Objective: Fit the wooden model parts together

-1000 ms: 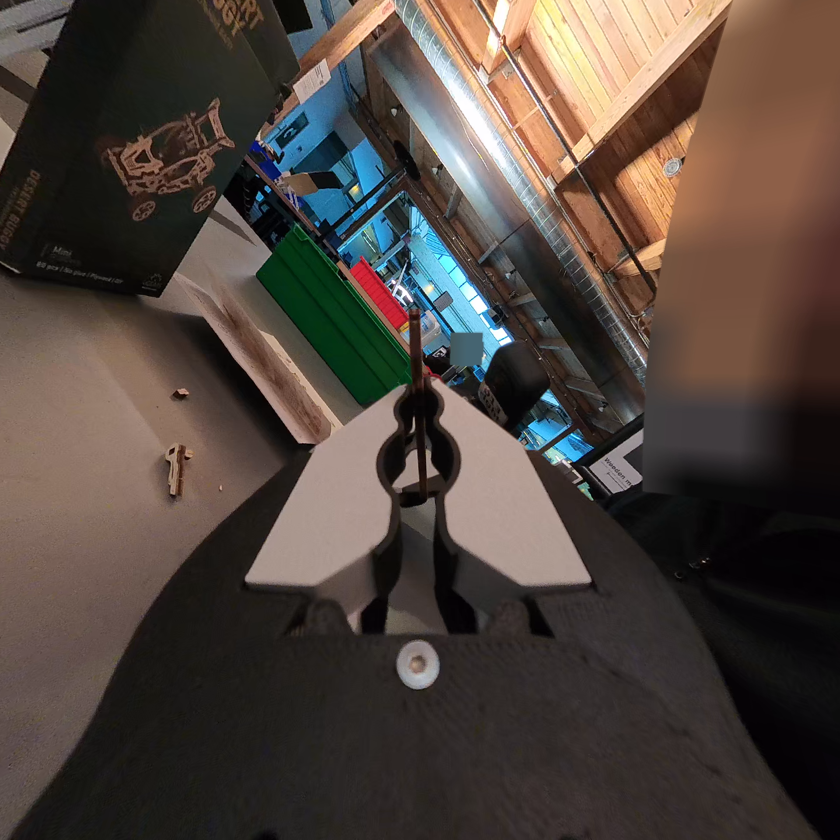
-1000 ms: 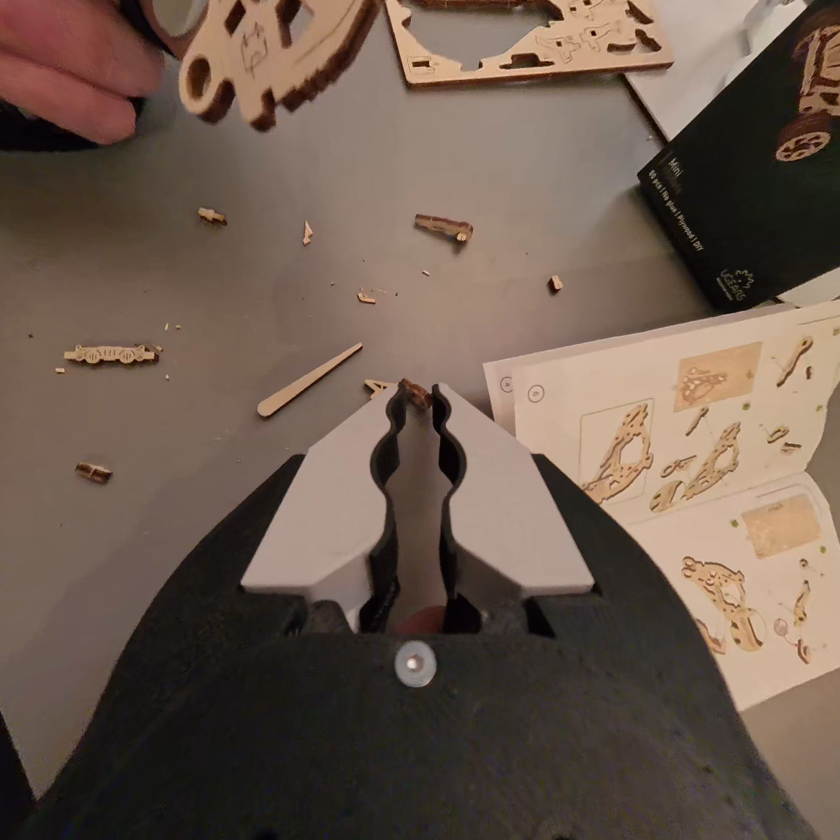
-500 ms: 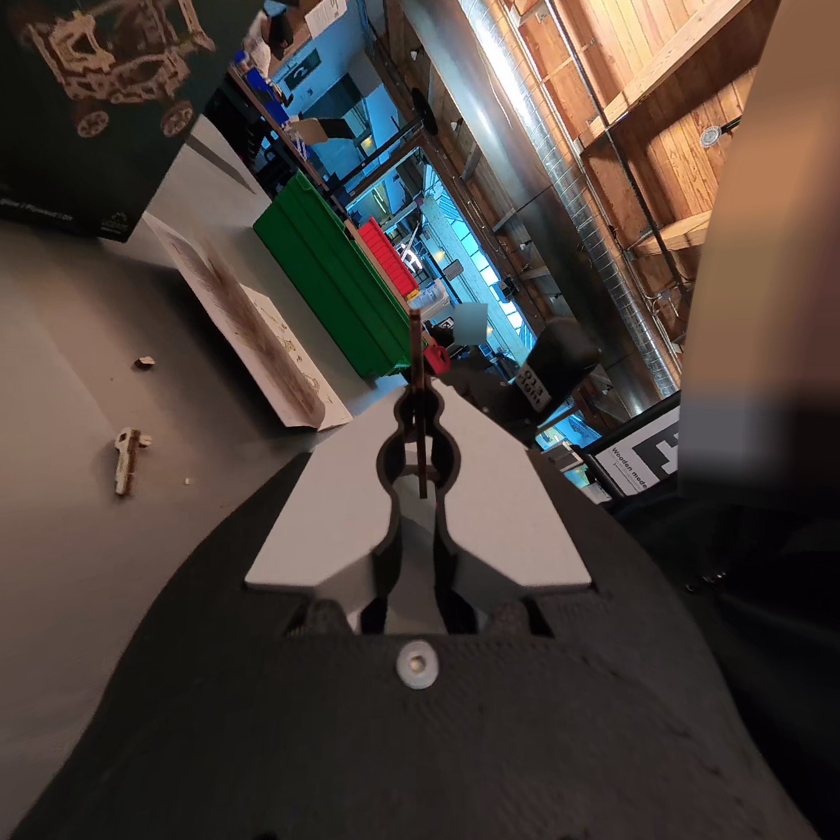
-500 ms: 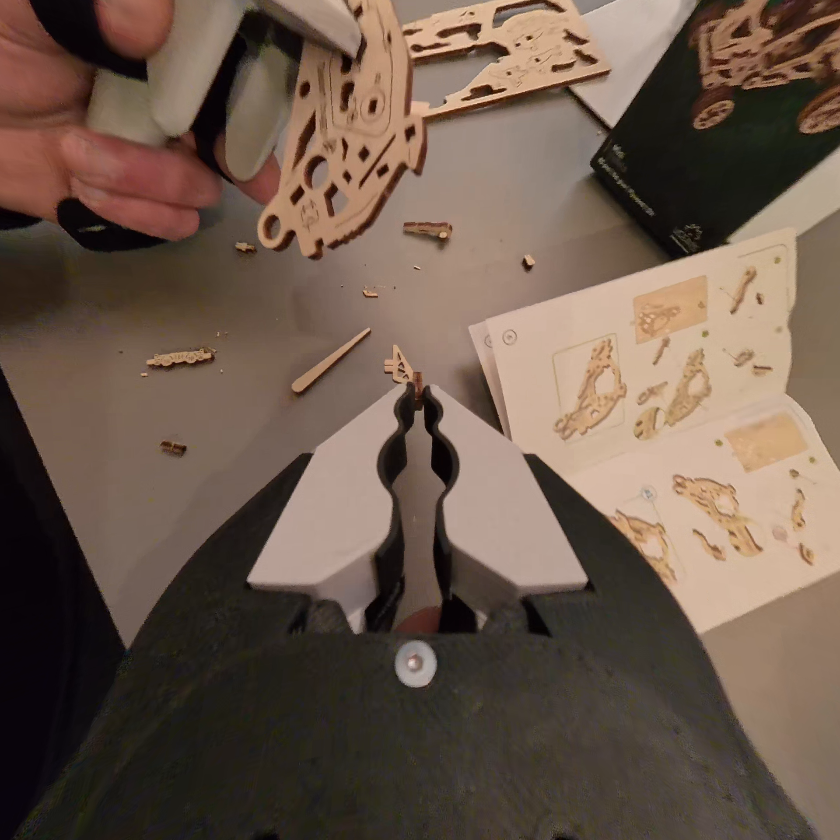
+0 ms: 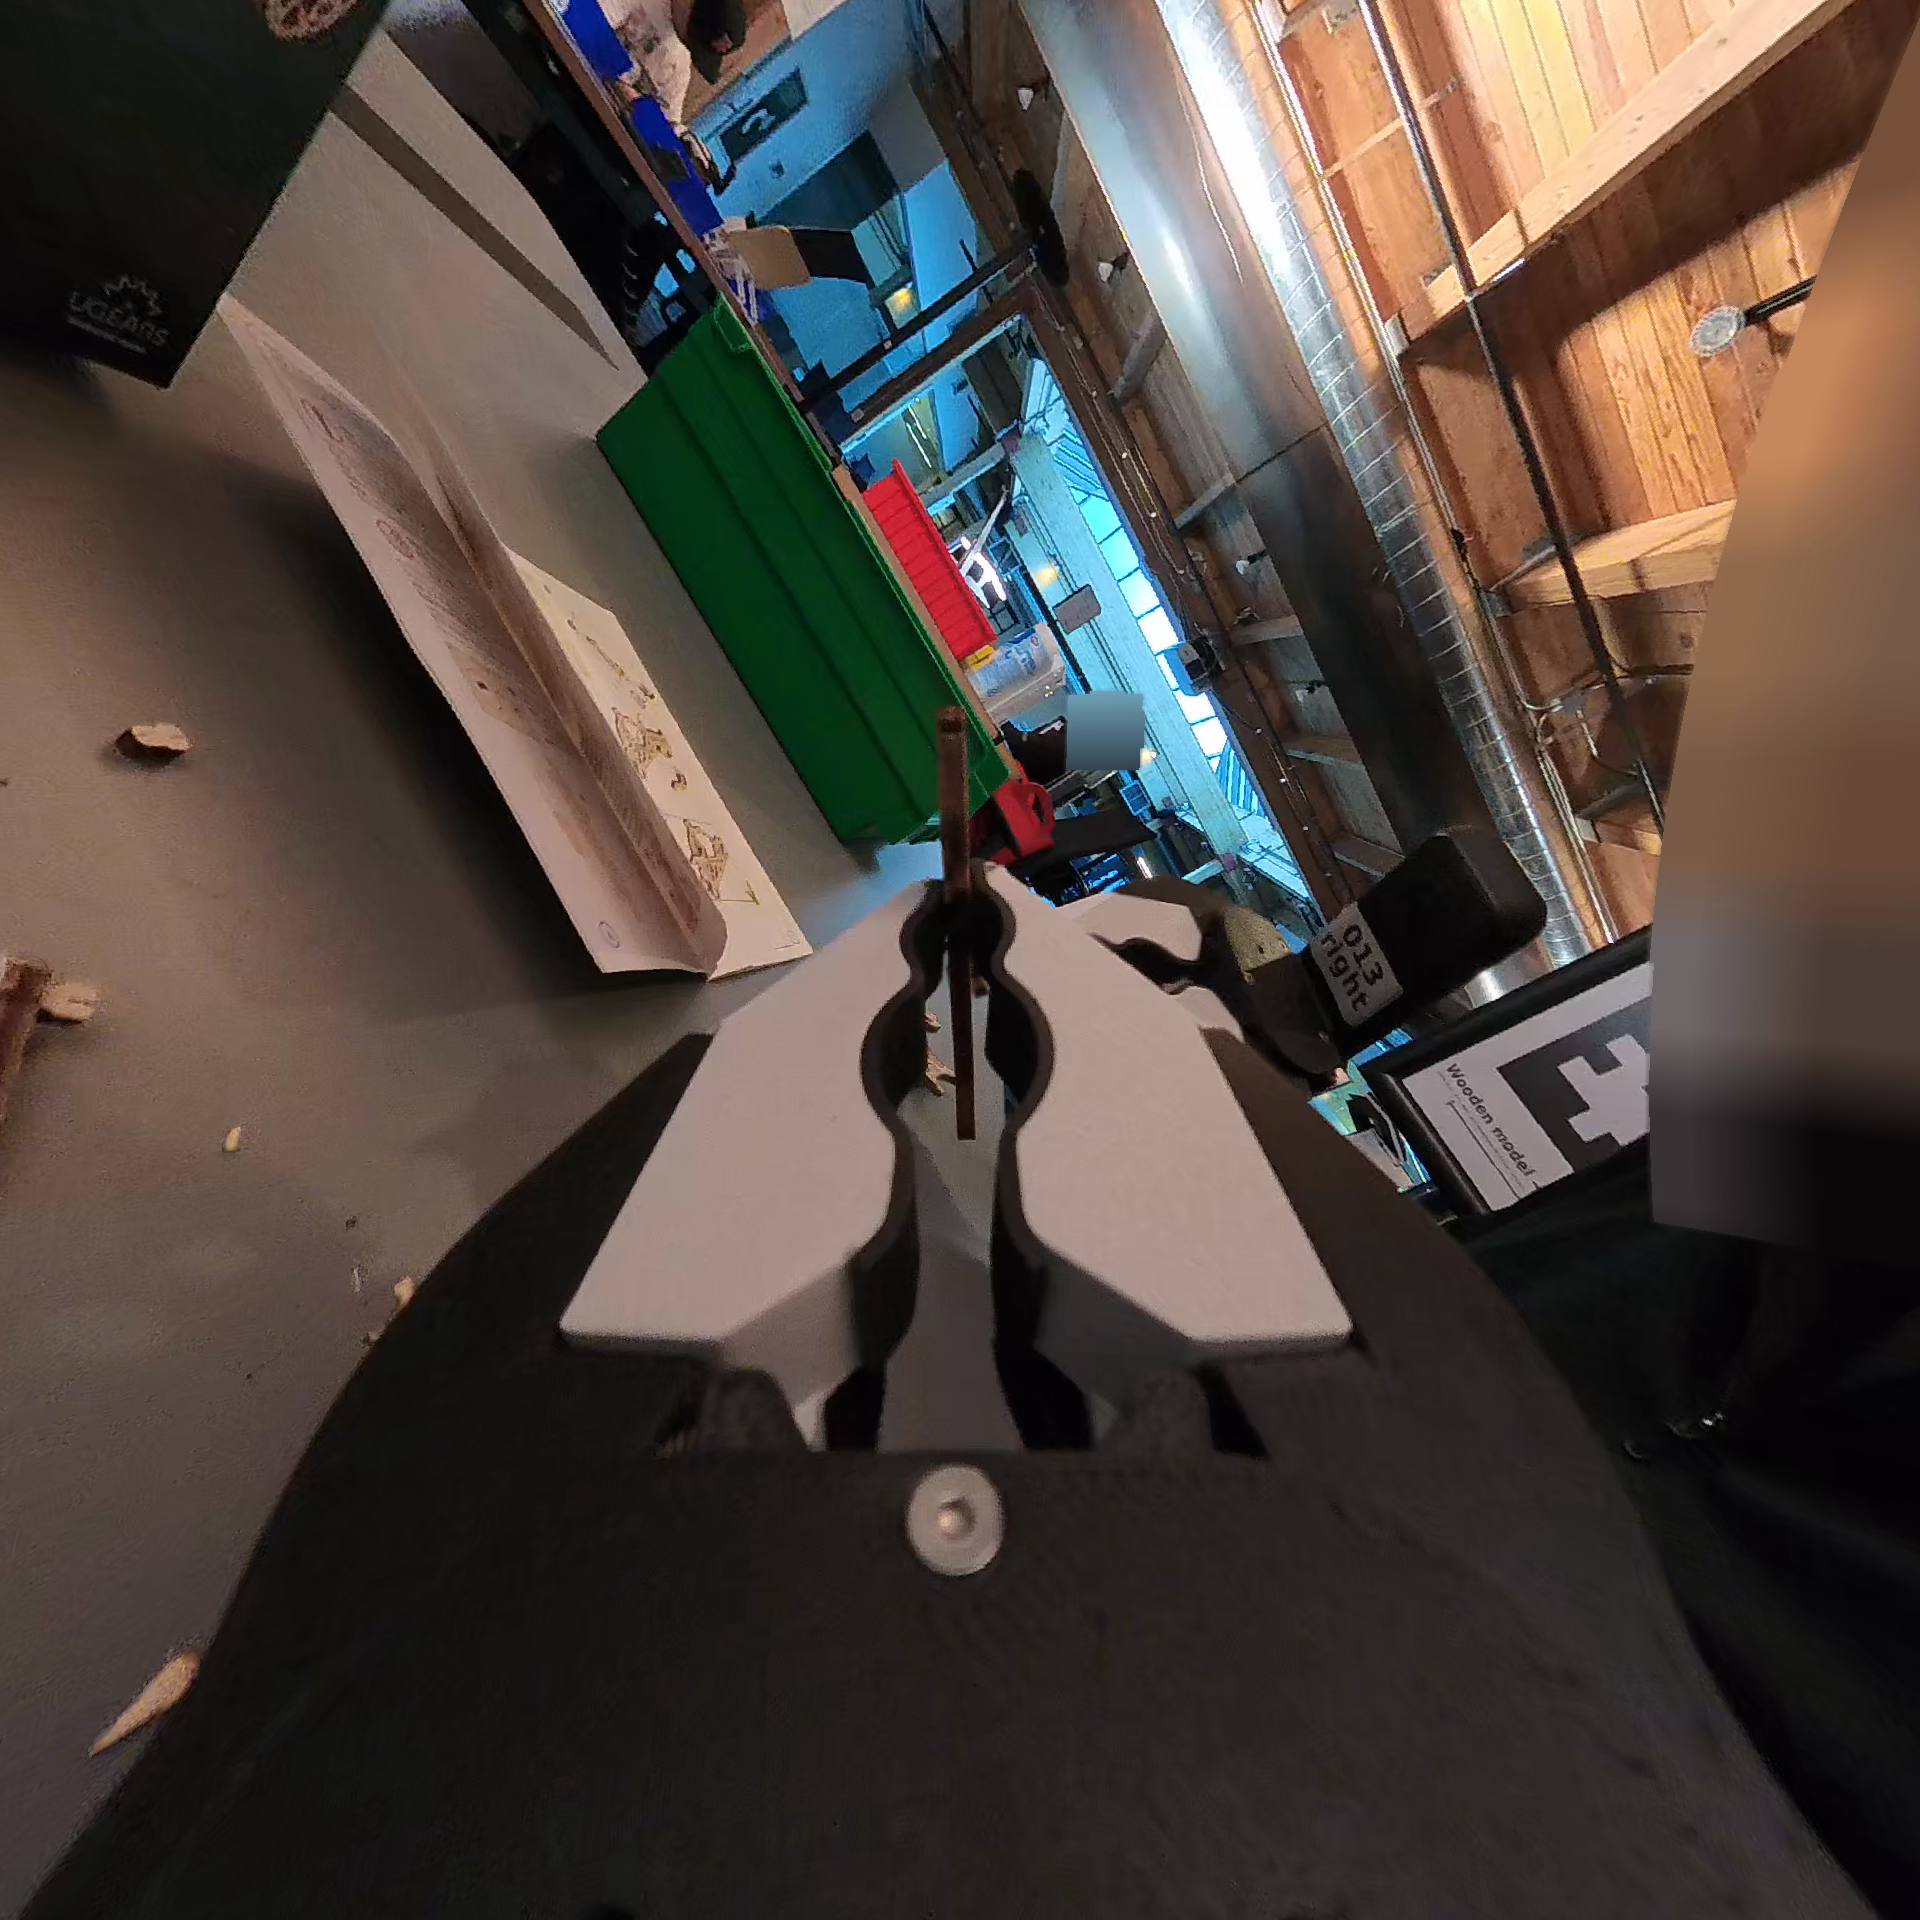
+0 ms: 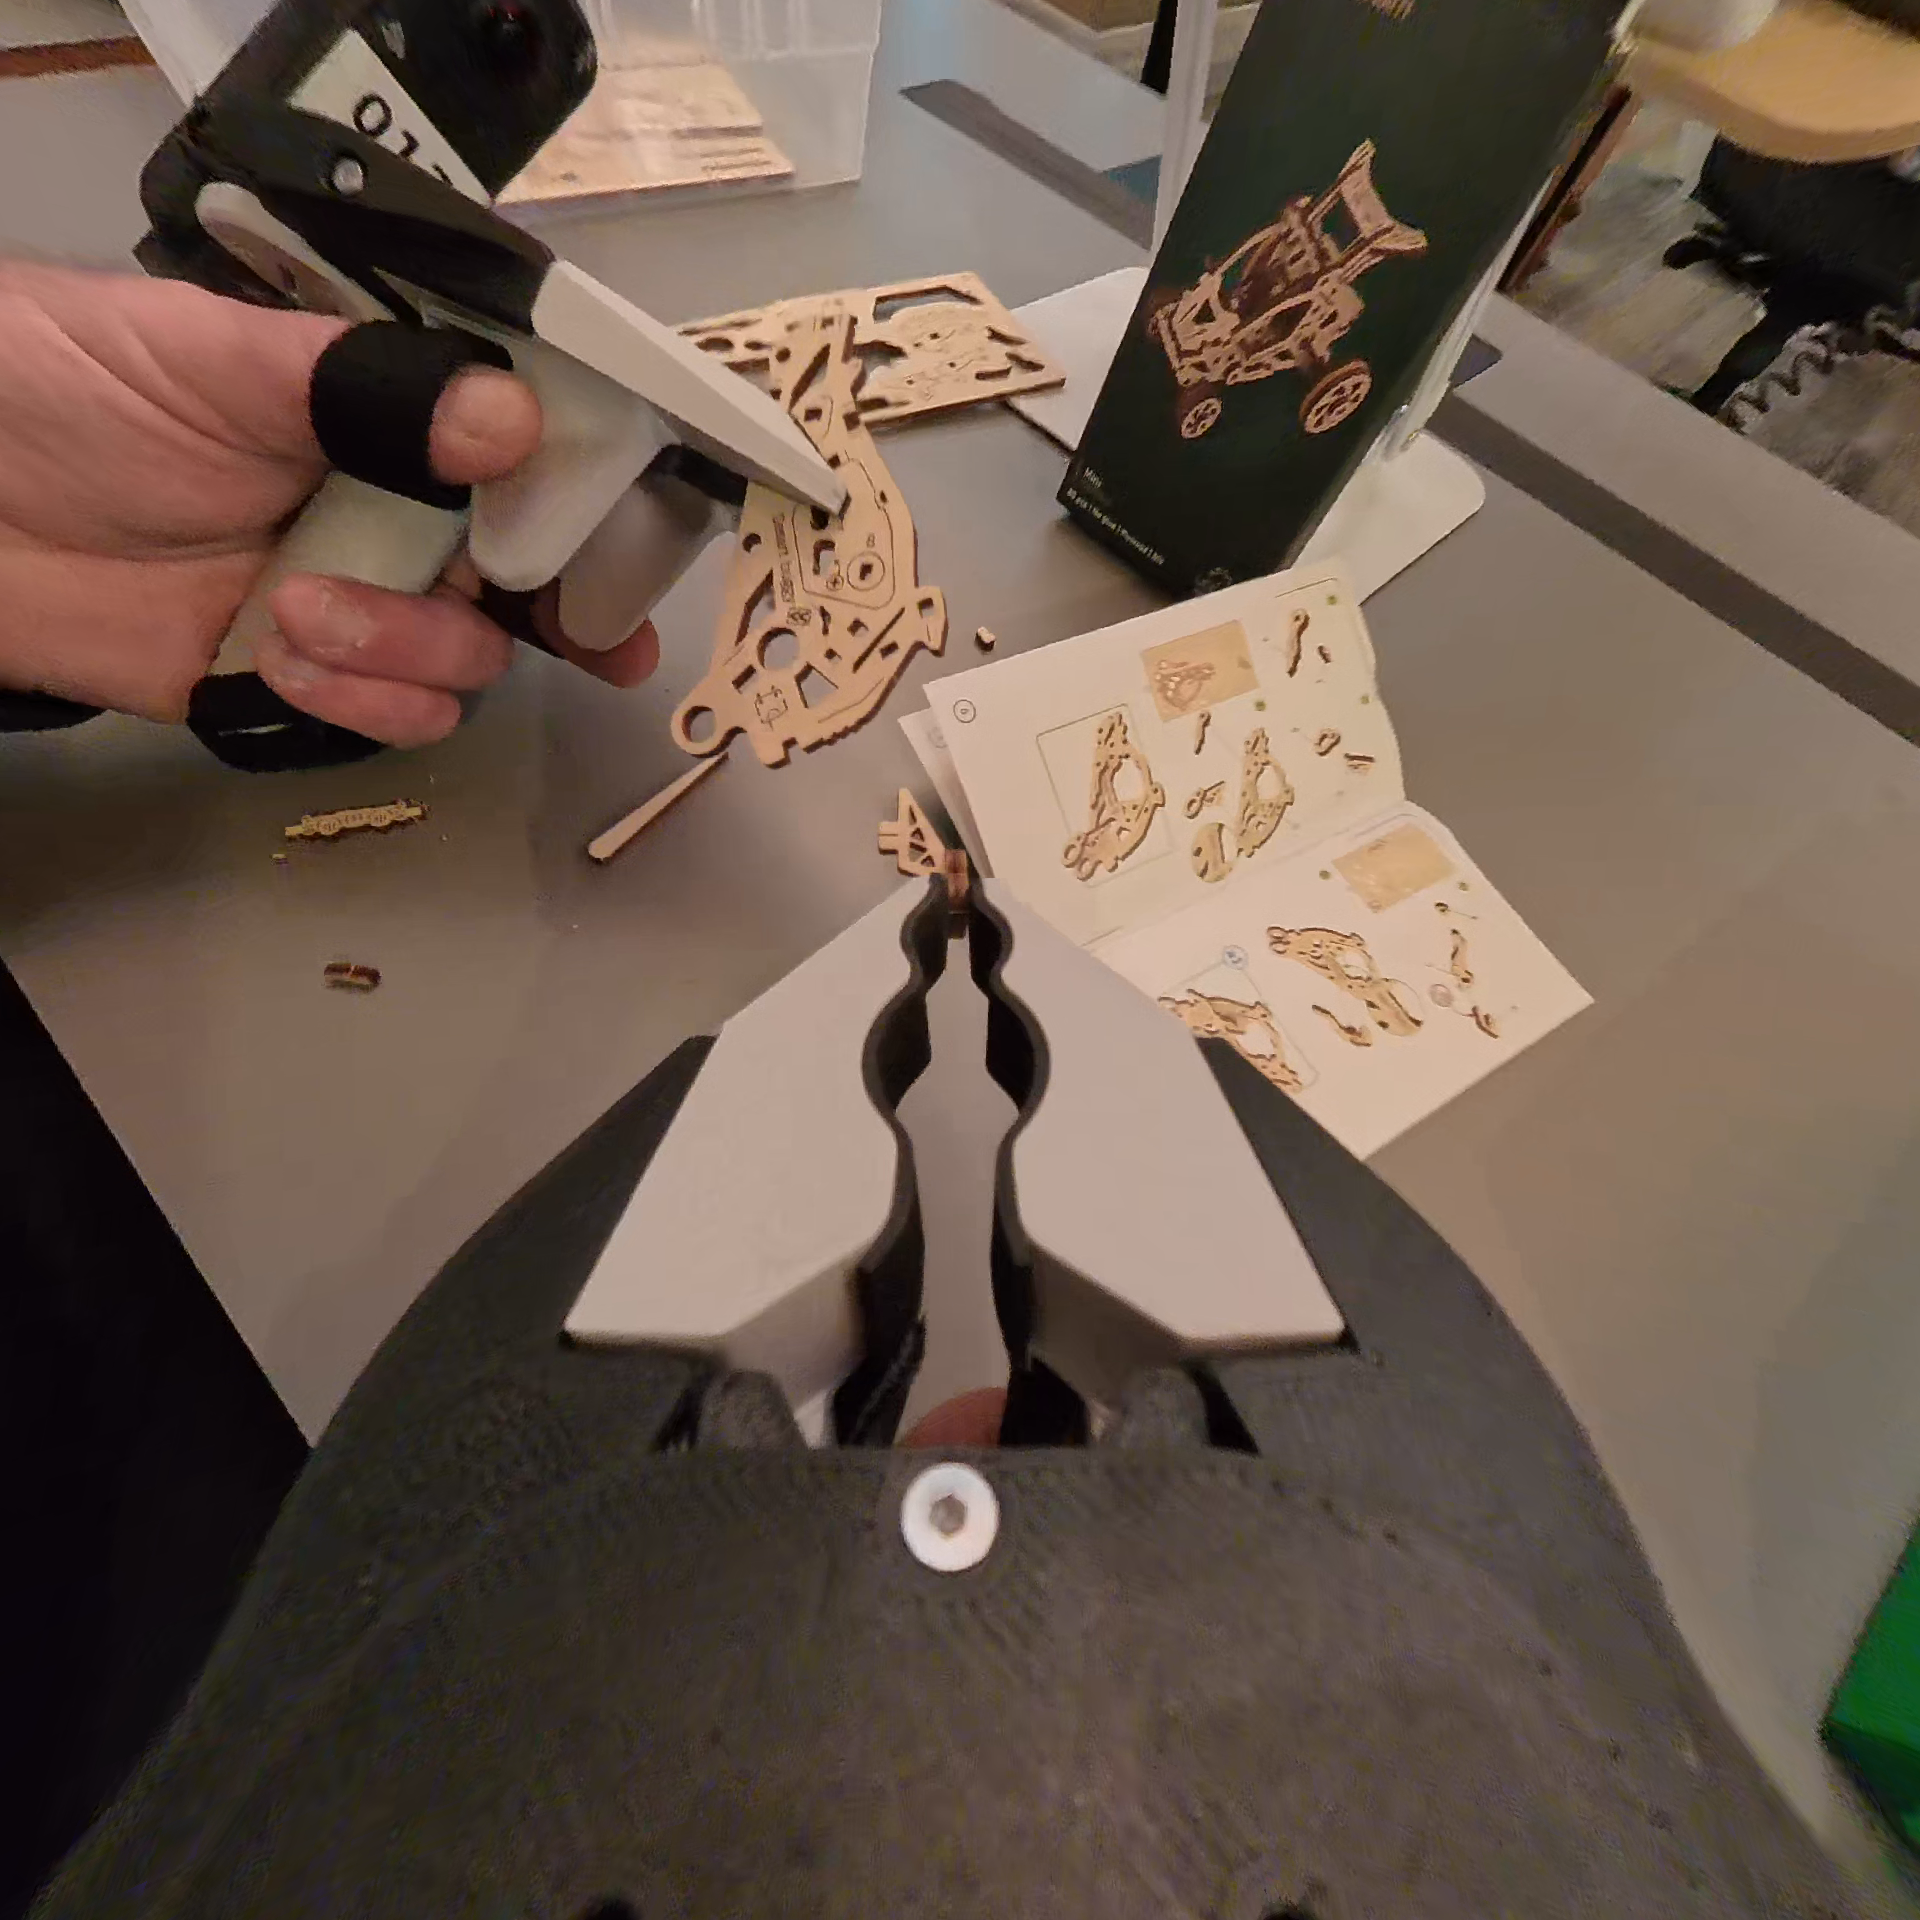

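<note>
Standing upright: dark printed box, writing withheld.

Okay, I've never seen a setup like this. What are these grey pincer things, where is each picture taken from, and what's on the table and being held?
There is no robot here: a person holds a hand-operated two-finger gripper in each hand, and each gripper carries a camera looking forward along its own grey fingers.

In the right gripper's view, its fingertips pinch a tiny wooden piece. Farther off, a hand works the left gripper, which is shut on a flat wooden frame part raised above the grey table.

The left gripper's own view shows that same part edge-on, as a thin dark strip.

On the table lie an open instruction leaflet, a dark kit box standing upright, a punched-out wooden sheet, a wooden stick and small loose pieces.
</note>
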Demonstrator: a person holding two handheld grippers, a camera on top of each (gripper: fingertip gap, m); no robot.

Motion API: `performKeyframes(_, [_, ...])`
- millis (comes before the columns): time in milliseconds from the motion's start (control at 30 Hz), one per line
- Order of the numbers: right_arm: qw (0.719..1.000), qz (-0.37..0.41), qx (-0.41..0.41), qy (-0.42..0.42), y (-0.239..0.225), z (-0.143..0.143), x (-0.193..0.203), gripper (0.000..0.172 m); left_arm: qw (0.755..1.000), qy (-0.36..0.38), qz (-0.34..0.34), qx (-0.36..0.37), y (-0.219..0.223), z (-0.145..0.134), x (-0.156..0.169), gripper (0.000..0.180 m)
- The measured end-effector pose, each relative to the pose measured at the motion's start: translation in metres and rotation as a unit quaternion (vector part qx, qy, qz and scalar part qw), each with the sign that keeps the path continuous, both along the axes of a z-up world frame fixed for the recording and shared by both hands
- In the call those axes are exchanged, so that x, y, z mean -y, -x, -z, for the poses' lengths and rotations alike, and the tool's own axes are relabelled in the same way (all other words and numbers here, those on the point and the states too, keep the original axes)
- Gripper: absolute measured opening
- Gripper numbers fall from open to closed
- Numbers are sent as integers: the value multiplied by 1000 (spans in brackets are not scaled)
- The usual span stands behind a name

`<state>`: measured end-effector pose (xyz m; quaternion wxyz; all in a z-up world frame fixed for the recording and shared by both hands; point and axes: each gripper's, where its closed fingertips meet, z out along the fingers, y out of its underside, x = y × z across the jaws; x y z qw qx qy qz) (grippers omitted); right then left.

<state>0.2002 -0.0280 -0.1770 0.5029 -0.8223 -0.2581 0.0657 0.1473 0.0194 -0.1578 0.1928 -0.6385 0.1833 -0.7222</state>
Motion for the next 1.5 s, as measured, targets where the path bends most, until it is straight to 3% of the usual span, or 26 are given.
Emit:
performKeyframes(600, [998,24,-28,-57,-19,-10,8,0,998,2,-6,-66,-18,17,16,1])
performKeyframes(1500, [989,47,17,-136,-14,-30,4,0,999,28,-25,-35,-26,5,7,1])
